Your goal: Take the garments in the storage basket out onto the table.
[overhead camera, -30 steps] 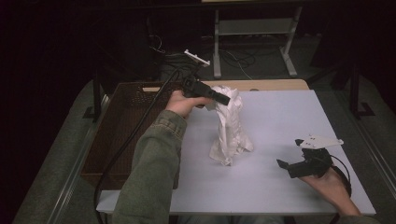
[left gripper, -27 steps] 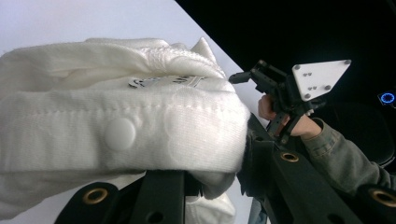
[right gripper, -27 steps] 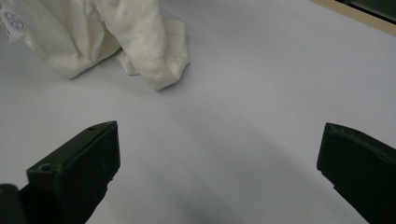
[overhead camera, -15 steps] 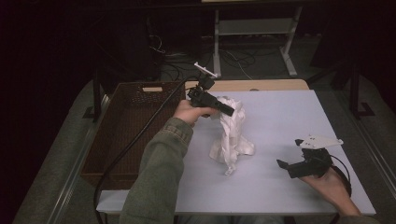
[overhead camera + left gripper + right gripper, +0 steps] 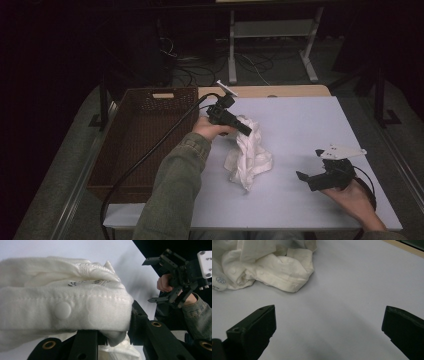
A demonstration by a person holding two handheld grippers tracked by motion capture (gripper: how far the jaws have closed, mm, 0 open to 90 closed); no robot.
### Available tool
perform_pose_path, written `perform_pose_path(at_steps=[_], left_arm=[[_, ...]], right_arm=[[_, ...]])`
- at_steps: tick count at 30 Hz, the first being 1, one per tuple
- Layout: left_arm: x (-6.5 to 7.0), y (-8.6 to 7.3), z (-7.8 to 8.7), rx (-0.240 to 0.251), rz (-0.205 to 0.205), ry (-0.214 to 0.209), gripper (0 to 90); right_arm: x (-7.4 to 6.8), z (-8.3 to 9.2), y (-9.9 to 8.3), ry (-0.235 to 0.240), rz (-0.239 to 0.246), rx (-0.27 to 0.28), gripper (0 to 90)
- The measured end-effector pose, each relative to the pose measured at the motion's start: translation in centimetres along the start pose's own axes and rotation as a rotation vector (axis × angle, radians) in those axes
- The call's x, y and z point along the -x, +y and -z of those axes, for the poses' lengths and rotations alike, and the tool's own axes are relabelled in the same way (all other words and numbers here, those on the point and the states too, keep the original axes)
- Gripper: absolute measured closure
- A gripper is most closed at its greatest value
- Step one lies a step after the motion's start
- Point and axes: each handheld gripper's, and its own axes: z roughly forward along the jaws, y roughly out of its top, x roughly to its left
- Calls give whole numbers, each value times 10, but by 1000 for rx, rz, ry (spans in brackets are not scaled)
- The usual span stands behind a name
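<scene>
The left tongs (image 5: 245,129) pinch the top of a white garment (image 5: 248,159) whose lower folds rest mid-desk (image 5: 300,115), while the right tongs (image 5: 306,179), jaws spread wide, lie well apart near a brown basket (image 5: 140,140).

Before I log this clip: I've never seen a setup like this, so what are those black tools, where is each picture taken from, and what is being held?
A person sits at a table holding a two-jaw hand tool in each hand. The high view looks down from above; the other two come from cameras riding on each tool. The left gripper is shut on a crumpled white garment, seemingly lifting one end while the rest lies on the table. The right gripper rests open and empty near the table's right edge. A brown wicker basket stands to the left of the table.
</scene>
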Motion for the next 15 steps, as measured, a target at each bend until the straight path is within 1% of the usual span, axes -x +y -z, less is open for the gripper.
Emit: perform_pose_path(at_steps=[1,2,3,4,6,10,12,15], left_arm=[[-1,-1,-3,4,13,11,702],[-2,-1,-3,-4,4,18,699],[-2,-1,-3,-4,4,18,694],[-3,-1,-5,5,18,24,689],[-5,-2,-7,3,26,32,673],[-7,-3,-11,9,36,31,638],[-8,-4,-13,14,34,37,629],[-8,-4,-14,8,31,43,606]], right_arm=[[0,0,0,0,0,2,0],[0,0,0,2,-2,3,0],[0,0,0,2,-1,3,0],[0,0,0,2,0,2,0],[0,0,0,1,2,1,0],[0,0,0,0,0,3,0],[0,0,0,1,0,3,0],[0,0,0,1,1,2,0]])
